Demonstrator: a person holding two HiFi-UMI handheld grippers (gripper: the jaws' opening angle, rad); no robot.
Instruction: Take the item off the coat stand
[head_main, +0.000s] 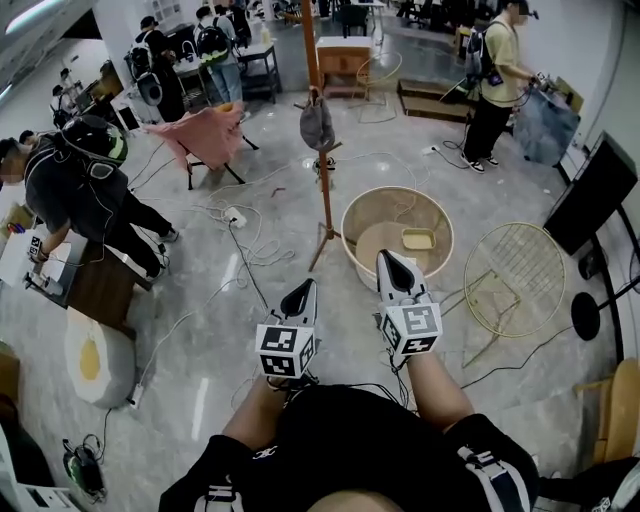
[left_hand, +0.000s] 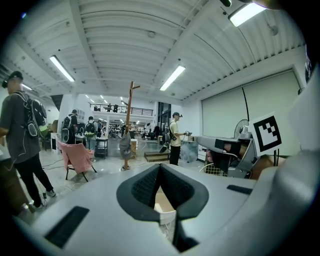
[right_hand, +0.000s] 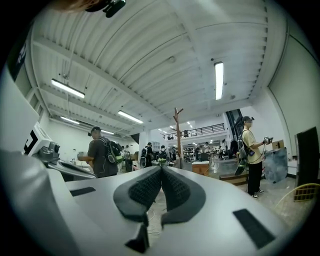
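left tool (head_main: 302, 291): jaws together at the tips, nothing clamped. It is held low in front of the body, on the near side of the coat stand (head_main: 324, 190) and pointing towards it.
left tool, own view (left_hand: 160, 166): pads meet at the top, with a narrow slit below them. The coat stand (left_hand: 129, 120) is dead ahead and far off.
right tool (head_main: 389, 263): jaws together, empty. It is level with the left tool, a bit further forward, and to the right of the stand's foot.
right tool, own view (right_hand: 161, 170): pads pressed shut. The coat stand (right_hand: 178, 135) rises just right of the tips.
arms: both forearms are bare and stretched forward, roughly parallel, elbows near the torso.
grey item (head_main: 317, 122): hangs on the stand's pole at a side peg, above the legs. It is well apart from both tools and untouched.
grey item, left gripper view (left_hand: 125, 145): small and low on the pole.
hidden: both hands are behind the marker cubes (head_main: 287, 350). In the right gripper view the stand's lower part is behind the jaws, so the item can't be made out there.
unclear: what the item is, cap or bag; too small to call.
basket (head_main: 352, 232): round, on the floor just right of the stand's legs.
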